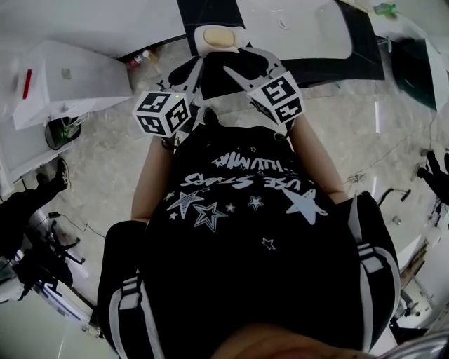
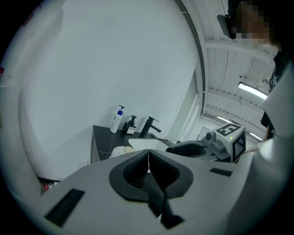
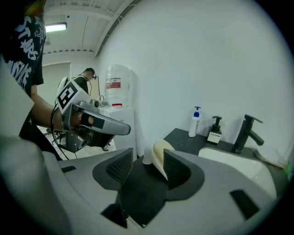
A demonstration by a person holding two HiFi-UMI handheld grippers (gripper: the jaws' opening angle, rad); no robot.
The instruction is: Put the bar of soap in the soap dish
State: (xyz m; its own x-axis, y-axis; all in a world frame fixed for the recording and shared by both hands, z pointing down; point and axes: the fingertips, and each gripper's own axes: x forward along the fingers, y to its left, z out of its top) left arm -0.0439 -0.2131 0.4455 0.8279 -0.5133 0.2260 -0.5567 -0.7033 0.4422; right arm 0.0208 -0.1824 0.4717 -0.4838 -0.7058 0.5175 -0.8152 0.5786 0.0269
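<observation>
The left gripper's jaws are seen pressed together with nothing between them. The right gripper's jaws are held apart, clamped on nothing. Just beyond both, the cream bar of soap is seen lying in the white soap dish at the near edge of a black counter.

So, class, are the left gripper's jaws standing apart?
No, the left gripper has its jaws pressed together along one line, with nothing between them.
</observation>
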